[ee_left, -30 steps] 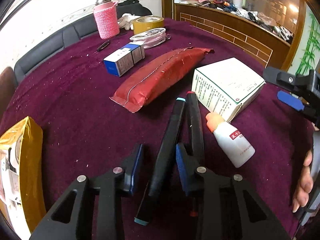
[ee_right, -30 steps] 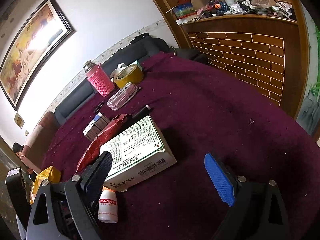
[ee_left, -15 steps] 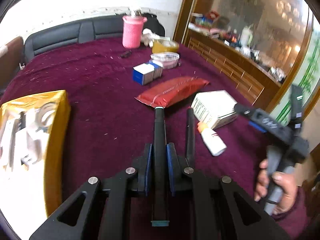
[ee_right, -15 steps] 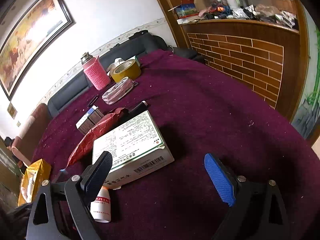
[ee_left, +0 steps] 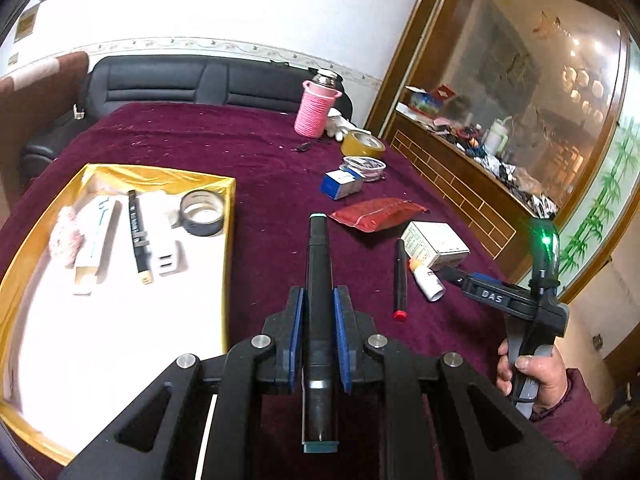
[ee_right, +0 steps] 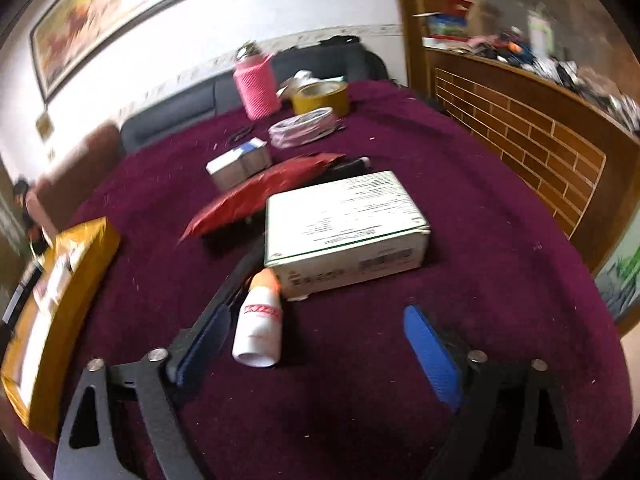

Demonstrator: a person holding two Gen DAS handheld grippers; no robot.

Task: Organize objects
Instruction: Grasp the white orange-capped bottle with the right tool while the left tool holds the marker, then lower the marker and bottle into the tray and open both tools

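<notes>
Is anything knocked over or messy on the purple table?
Yes. The small white bottle with an orange cap lies on its side against the white cardboard box. Pale crumbs dot the purple tablecloth. The red foil pouch looks crumpled. I see nothing spilled.

A white wall (ee_left: 240, 4) with a patterned border strip is seen behind a dark sofa (ee_left: 180, 80). A framed painting (ee_right: 116, 12) is hung on it. A wooden brick-patterned counter (ee_right: 528, 132), cluttered on top, is set at right. The table is covered by maroon cloth (ee_right: 460, 184).
</notes>
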